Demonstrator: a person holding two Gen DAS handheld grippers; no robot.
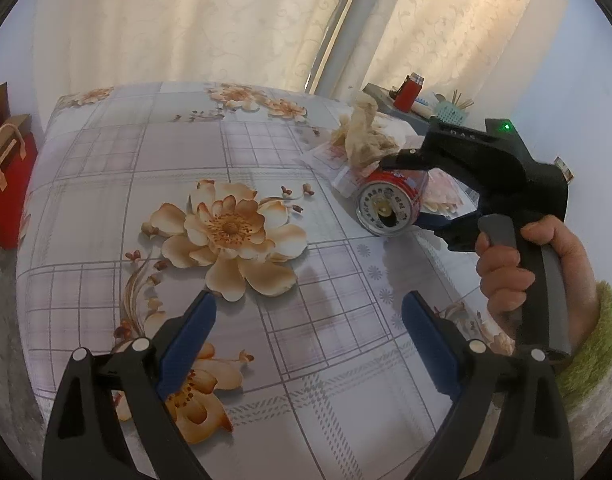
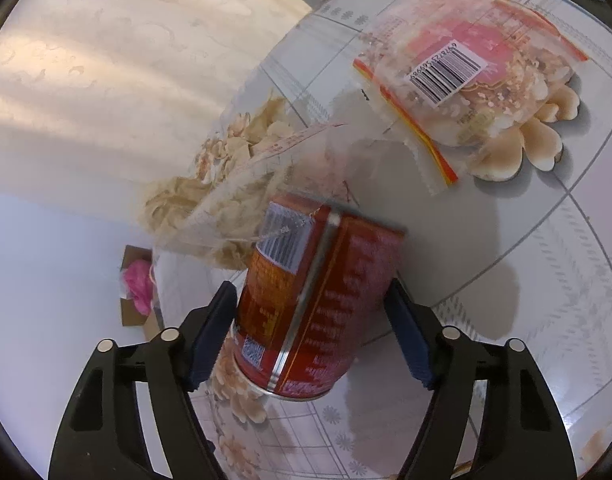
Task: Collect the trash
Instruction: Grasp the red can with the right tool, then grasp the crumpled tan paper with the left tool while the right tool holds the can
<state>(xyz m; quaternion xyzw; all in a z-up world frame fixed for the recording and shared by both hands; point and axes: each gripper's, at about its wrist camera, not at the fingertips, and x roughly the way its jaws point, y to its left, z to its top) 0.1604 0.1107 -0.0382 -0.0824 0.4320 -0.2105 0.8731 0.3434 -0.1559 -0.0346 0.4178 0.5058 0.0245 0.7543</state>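
The red can point(image 2: 309, 300) lies on its side on the table point(image 1: 306, 380), right between the two blue pads of the right tool point(image 2: 309, 328). The left pad point(image 2: 212, 340) sits against the can's side, but the right pad point(image 2: 405, 340) looks a tiny bit away from it — so the tool is partly open and I cannot tell that it has a real hold yet. The can is round and smooth, so it could roll or pop out if the pads squeeze off-center. A crinkly clear bag point(image 2: 266, 184) lies just past the can's far end, and it might get dragged along. A snack packet point(image 2: 465, 80) sits farther ahead and to the right of the tool, well clear. The left tool point(image 1: 306, 344) hangs wide open with nothing in it, over a bare part of the flowery cloth — it cannot help if the can slips. From the left view, crumpled paper point(image 1: 365, 136) is heaped behind the can.
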